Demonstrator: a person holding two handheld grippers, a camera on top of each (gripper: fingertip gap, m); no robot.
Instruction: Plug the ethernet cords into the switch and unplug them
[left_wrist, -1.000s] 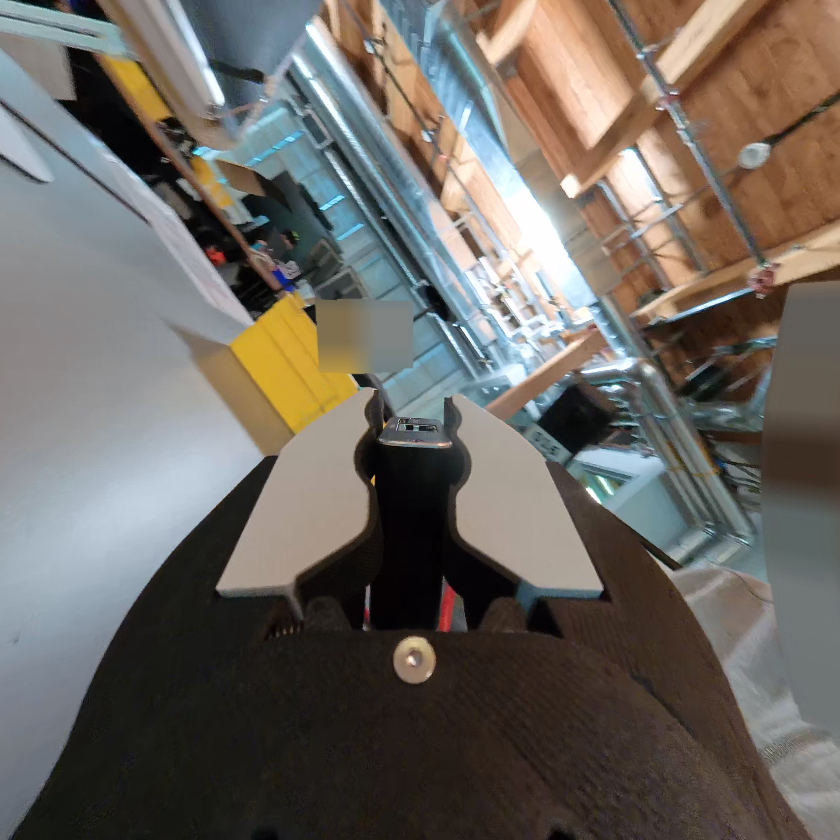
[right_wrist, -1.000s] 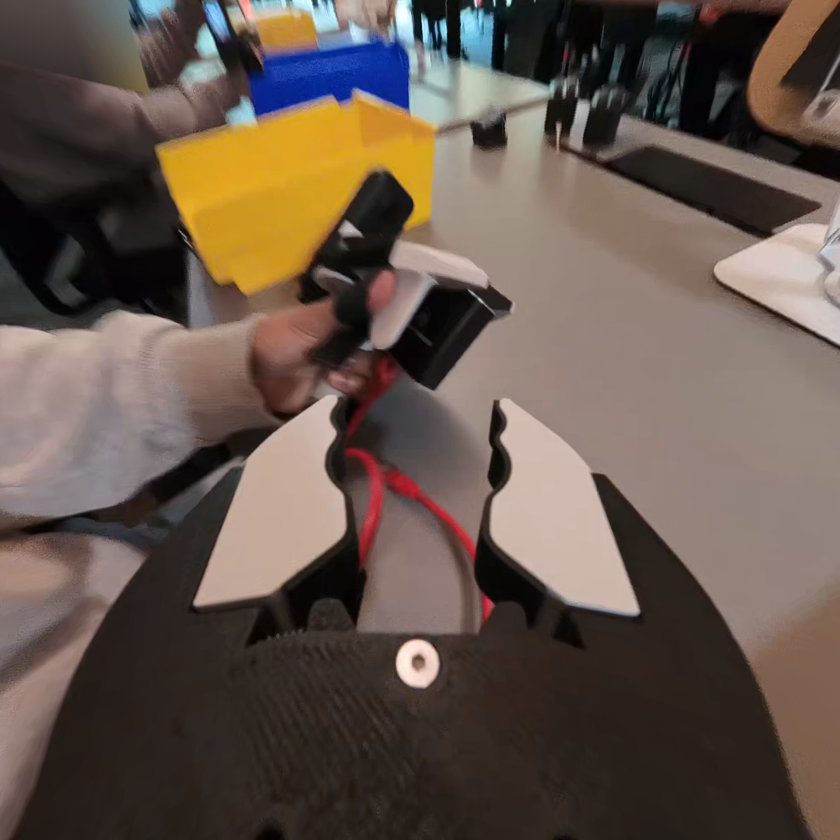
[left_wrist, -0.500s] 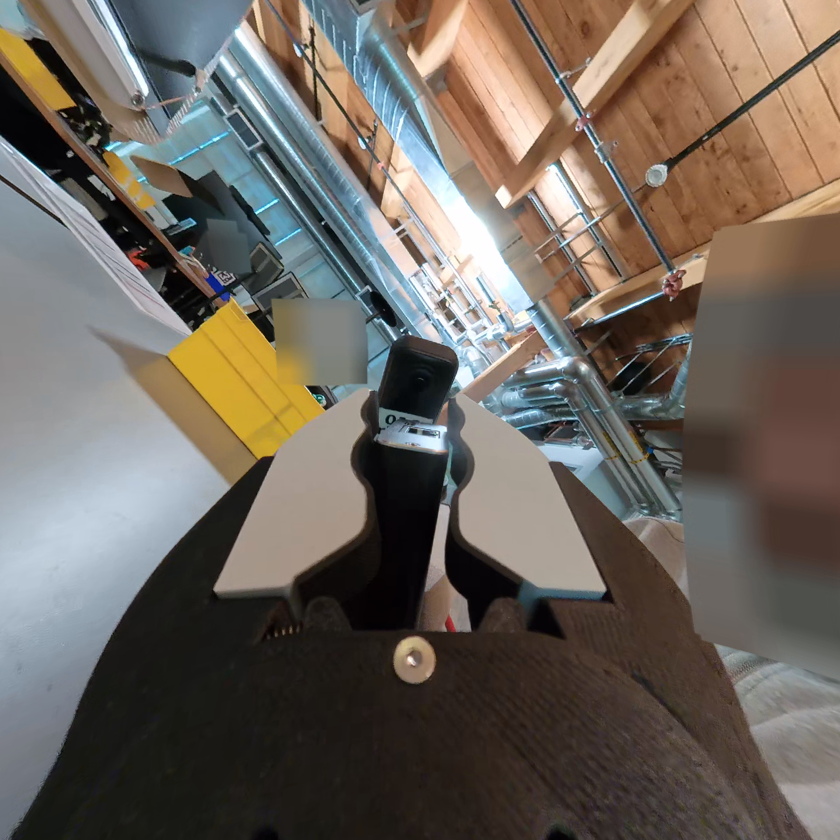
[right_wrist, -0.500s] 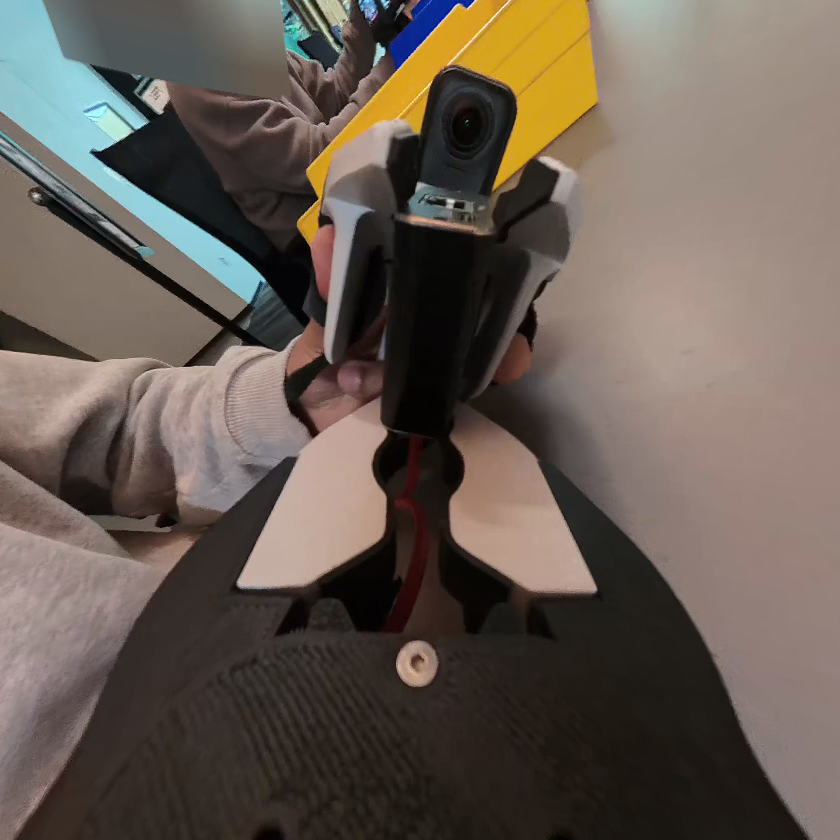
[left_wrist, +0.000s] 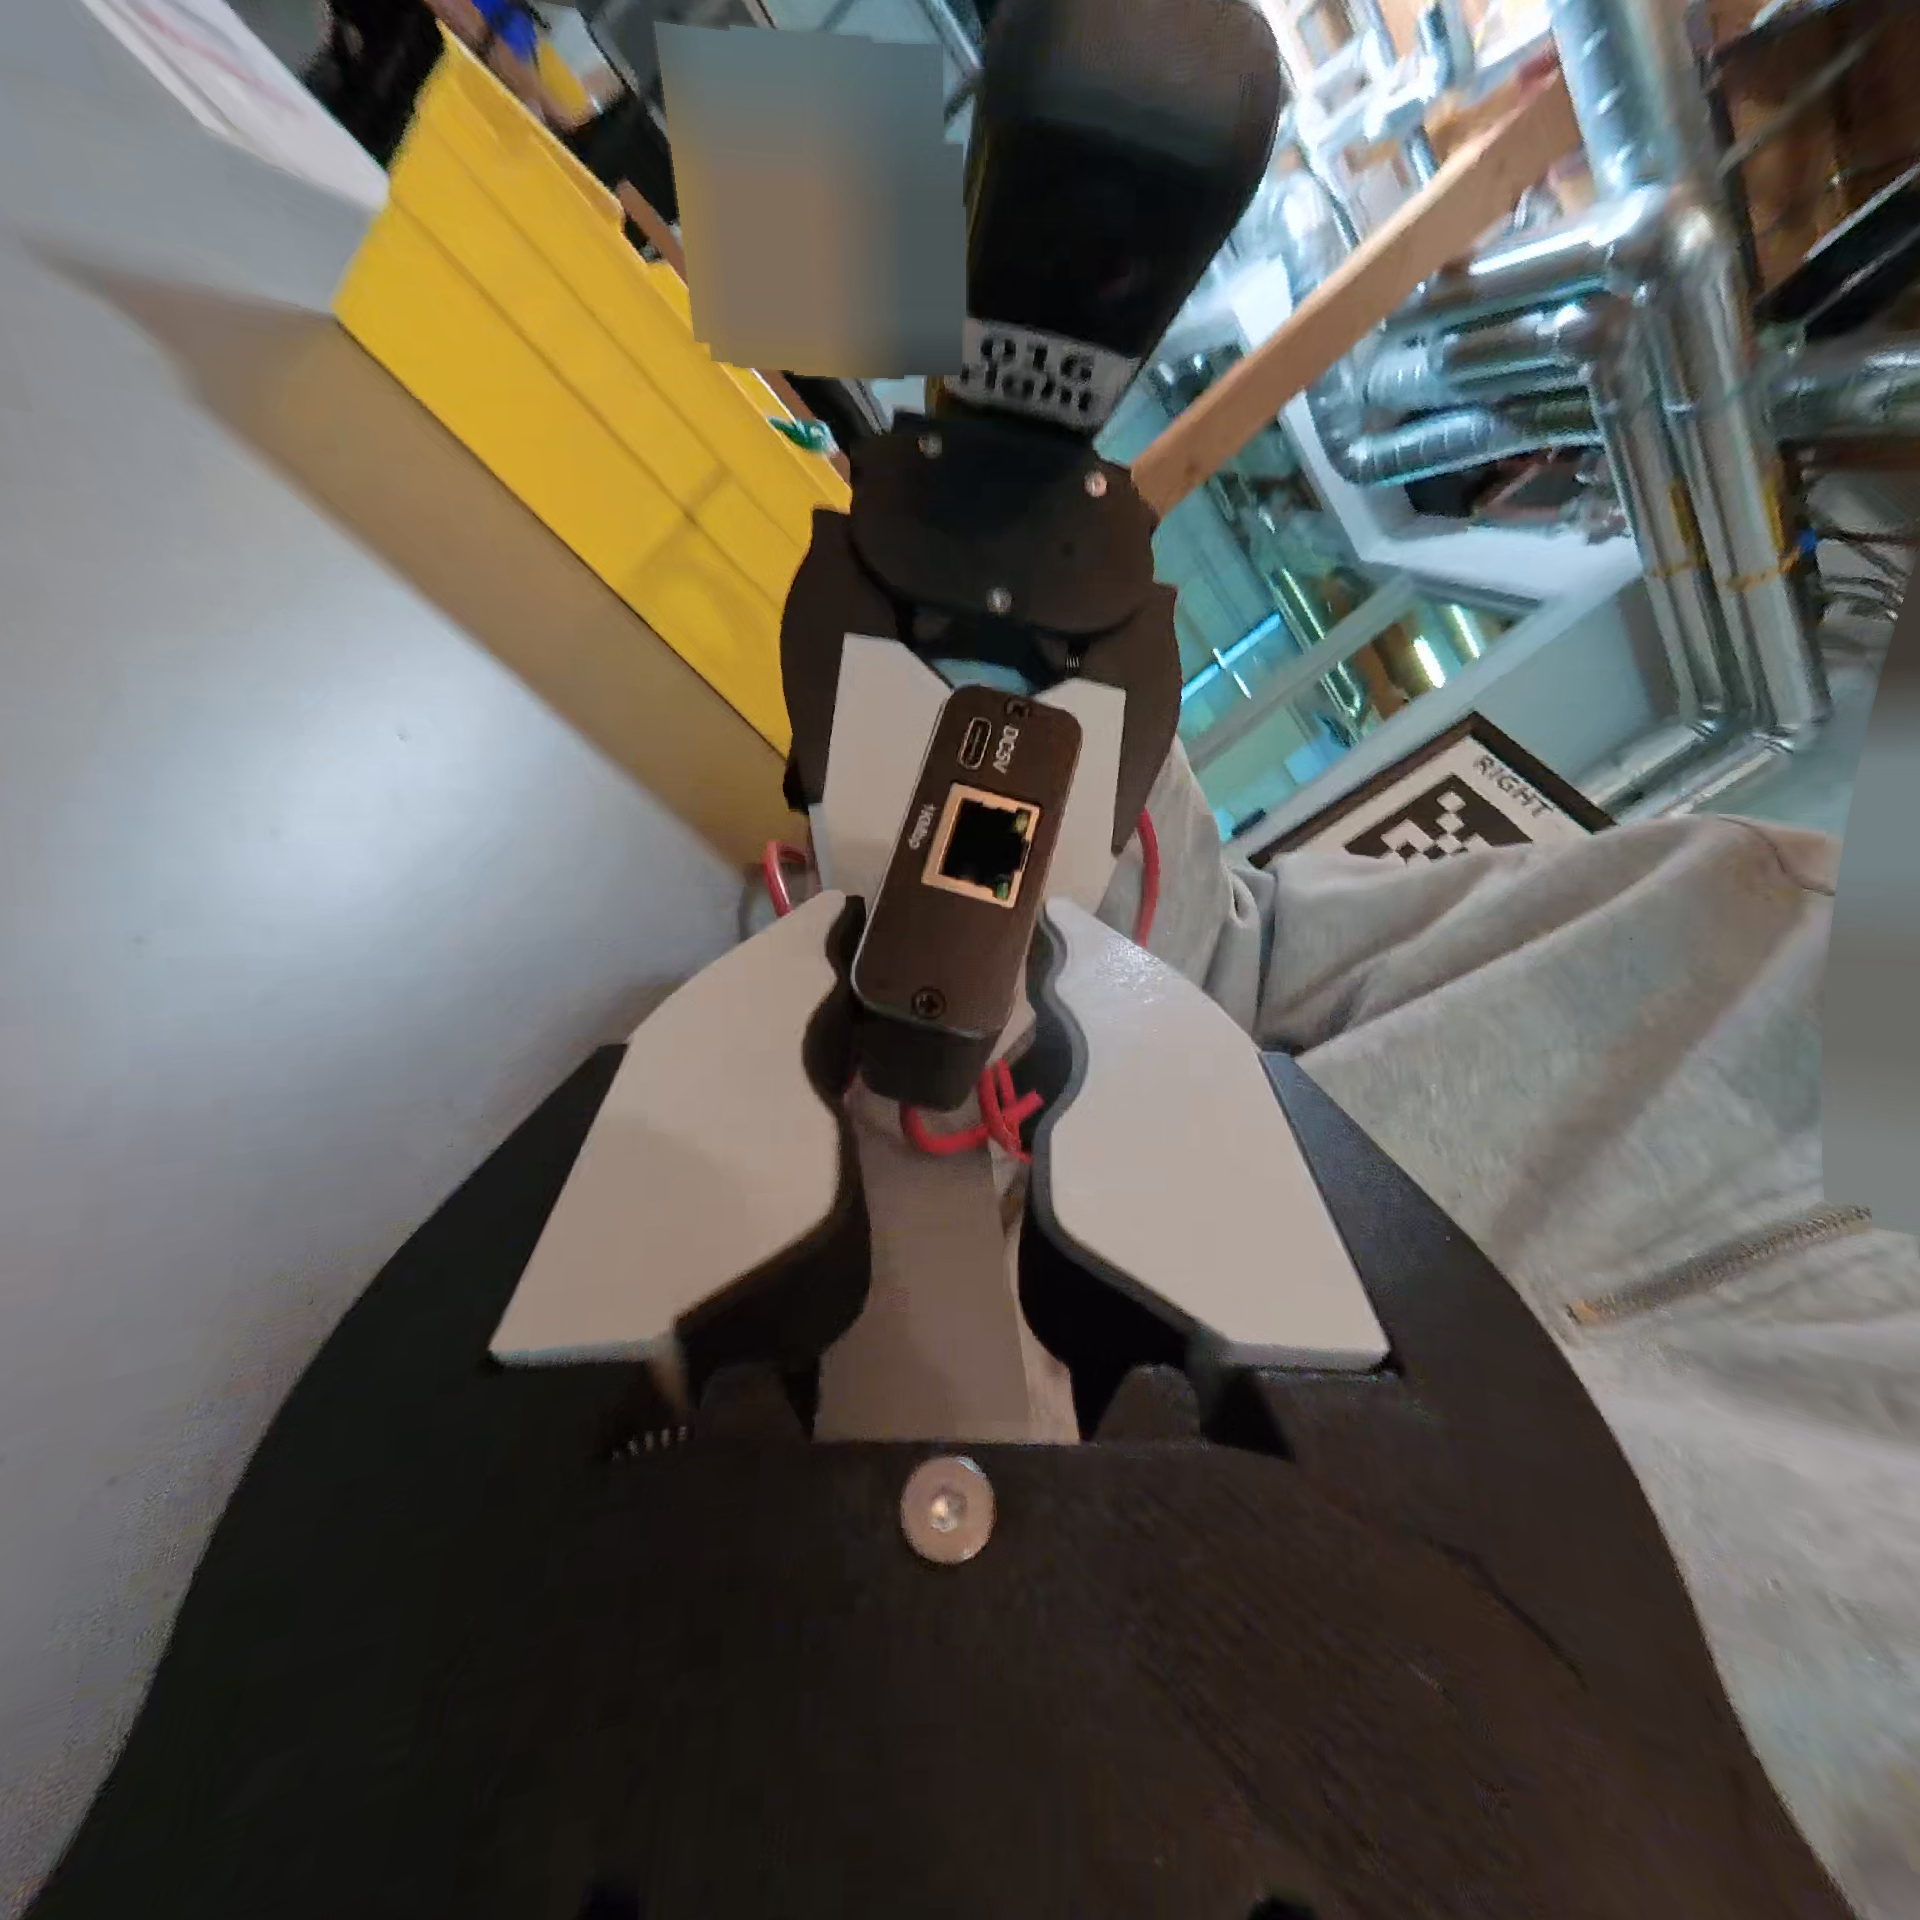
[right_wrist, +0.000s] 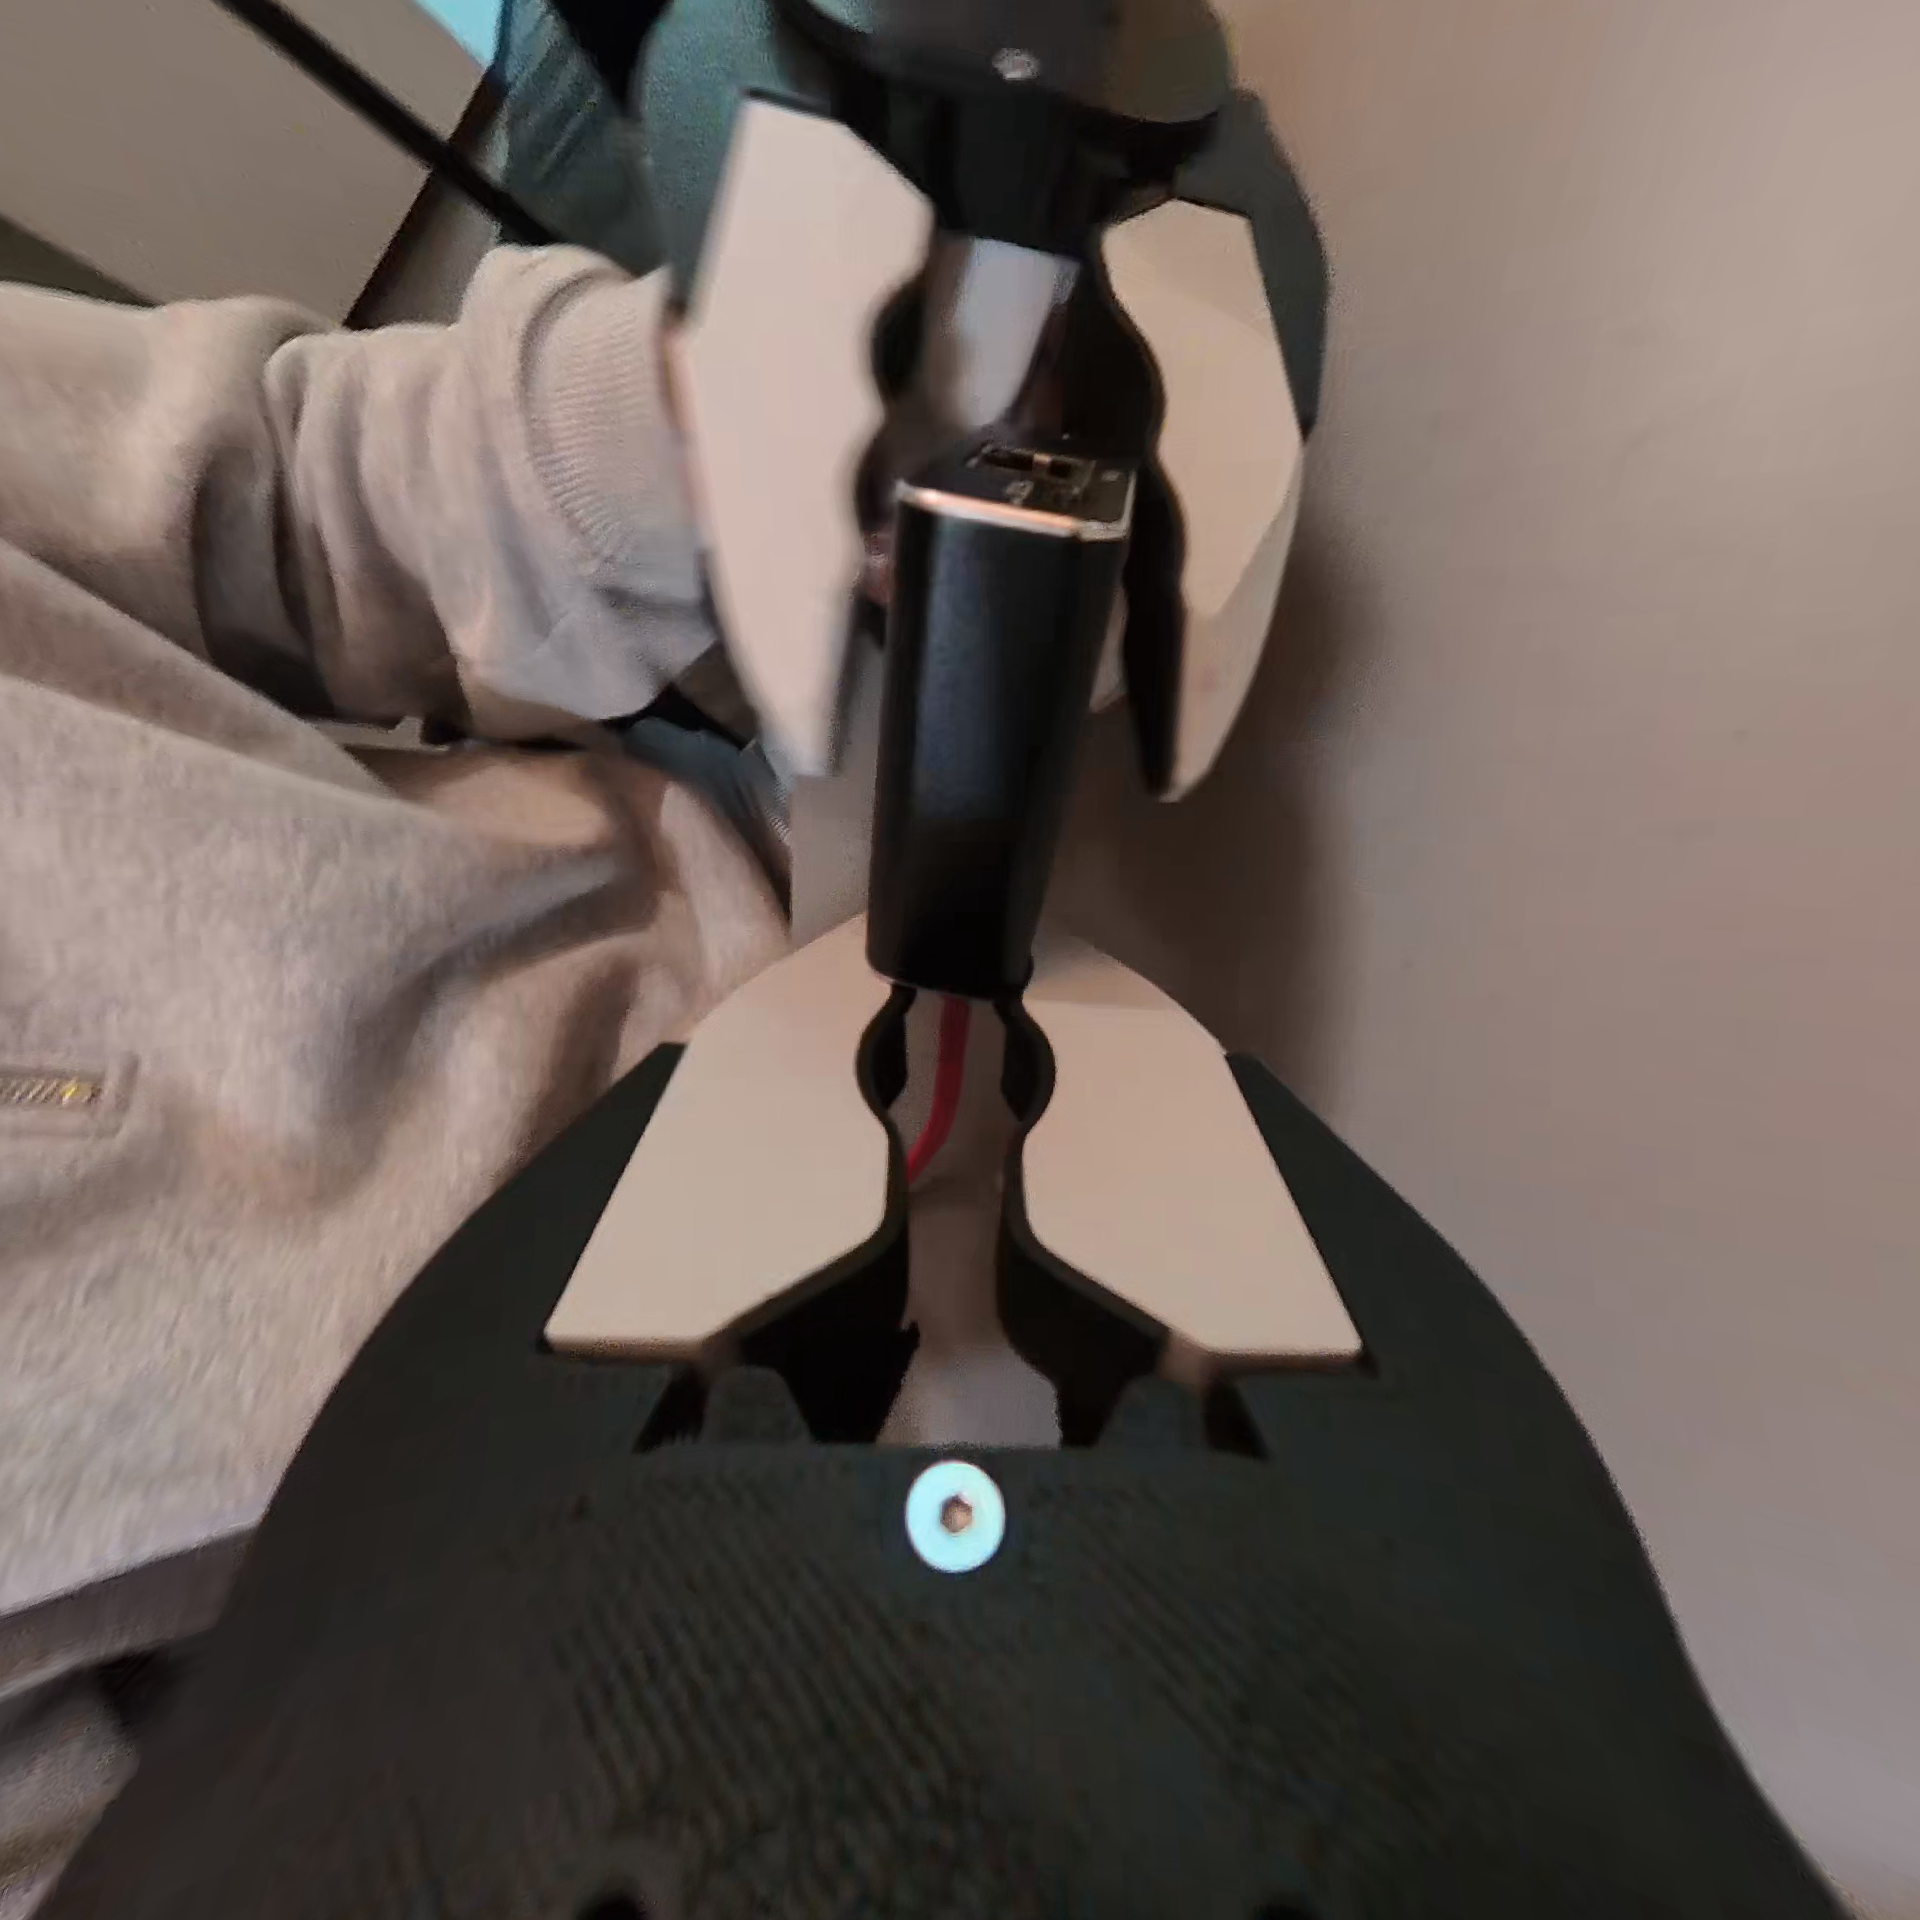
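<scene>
From where I stand, a pale table (left_wrist: 208, 831) fills the left side, and yellow bins (left_wrist: 540, 343) sit at its far edge, toward ten o'clock. In the left wrist view the left gripper (left_wrist: 940, 935) is at the centre, its pale tongs pressed against both sides of the black switch (left_wrist: 961, 914). The switch is clamped near its lower end. It tilts up toward twelve o'clock, and the face with the empty port is turned to the camera. A red ethernet cord (left_wrist: 961, 1138) bunches just below the switch at six o'clock, and more red loops show at three and nine.

The right gripper (right_wrist: 954, 1003) meets the switch head-on from the opposite side. In its own view its tongs are drawn almost together, and the cord runs through the narrow gap. The bottom of the switch sits right at their tips, at twelve o'clock. I cannot tell whether they actually pinch the cord or its plug. To the right, a person's grey sleeve (left_wrist: 1507, 987) lies at three o'clock.
</scene>
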